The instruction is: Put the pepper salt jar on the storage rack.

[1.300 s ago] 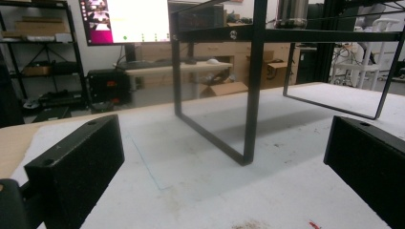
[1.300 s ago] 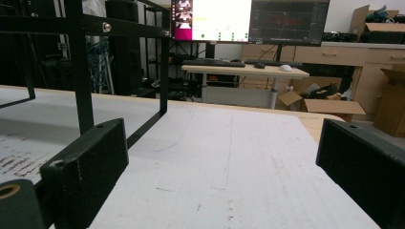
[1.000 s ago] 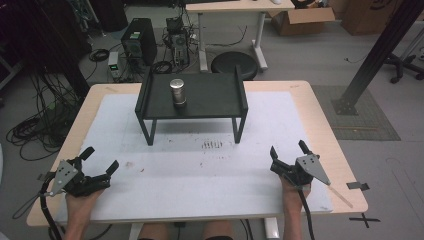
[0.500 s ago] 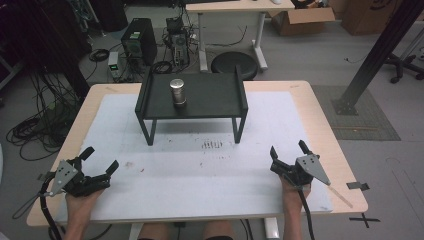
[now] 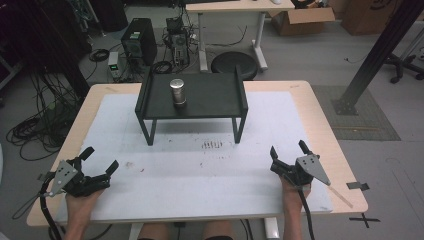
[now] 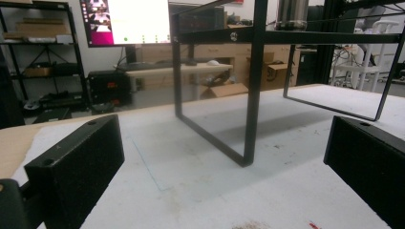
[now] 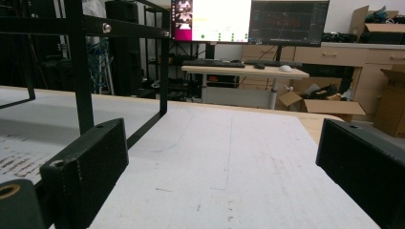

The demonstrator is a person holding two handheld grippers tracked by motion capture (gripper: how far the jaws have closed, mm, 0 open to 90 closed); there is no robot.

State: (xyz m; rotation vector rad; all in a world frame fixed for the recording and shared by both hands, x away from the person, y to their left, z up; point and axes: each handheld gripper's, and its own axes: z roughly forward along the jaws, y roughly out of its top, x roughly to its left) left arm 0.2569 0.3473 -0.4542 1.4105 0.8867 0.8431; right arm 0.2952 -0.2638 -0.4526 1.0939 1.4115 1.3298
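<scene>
Then, left to right: left gripper (image 5: 97, 159) rested on the table (image 5: 310, 100) near-left of the black stand (image 5: 192, 95), jaws spread, empty. Metal canister (image 5: 177, 92) stood upright atop the stand. Right gripper (image 5: 289, 154) near-right, jaws spread, empty.

Grey floor (image 5: 310, 55) with tangled cables (image 5: 35, 125), a round black stool (image 5: 234, 65), wooden desk (image 5: 240, 6), cardboard boxes (image 5: 302, 17)

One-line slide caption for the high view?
Steel cylindrical can stands on black metal shelf stand; open left gripper and right gripper rest on white table mat.
</scene>
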